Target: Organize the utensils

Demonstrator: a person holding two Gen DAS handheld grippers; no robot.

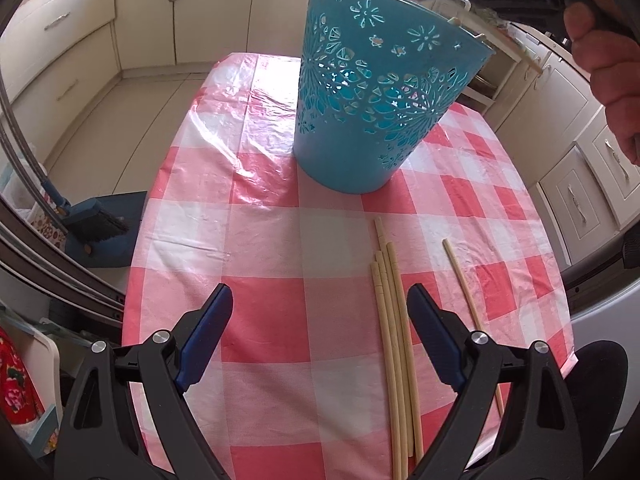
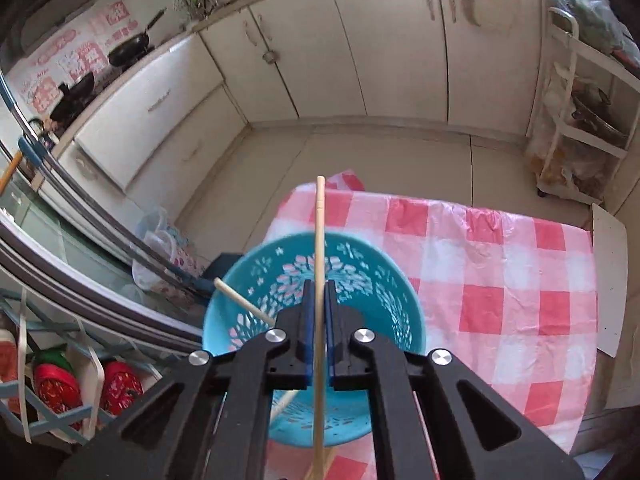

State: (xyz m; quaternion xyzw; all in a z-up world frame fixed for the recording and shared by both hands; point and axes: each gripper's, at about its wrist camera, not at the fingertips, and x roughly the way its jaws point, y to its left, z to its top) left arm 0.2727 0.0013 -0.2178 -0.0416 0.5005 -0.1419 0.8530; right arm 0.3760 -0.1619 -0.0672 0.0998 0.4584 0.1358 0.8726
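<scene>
Two grippers: right gripper (image 2: 319, 300), jaws clamped on a chopstick (image 2: 320, 240), hangs over the teal basket (image 1: 372, 92). Left gripper (image 1: 320, 312), jaws wide and empty, hovers above the bench (image 1: 260, 240) near loose chopsticks (image 1: 390, 320).

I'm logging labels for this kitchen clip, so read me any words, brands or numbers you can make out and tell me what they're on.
No text can be read in either view.
Red and white wall decals behind the stove: they may carry lettering, but it is too blurred to read.
Teal cutout bucket: flower cutouts only, no lettering.
Bamboo chopsticks on the red checked tablecloth: no print visible.
</scene>
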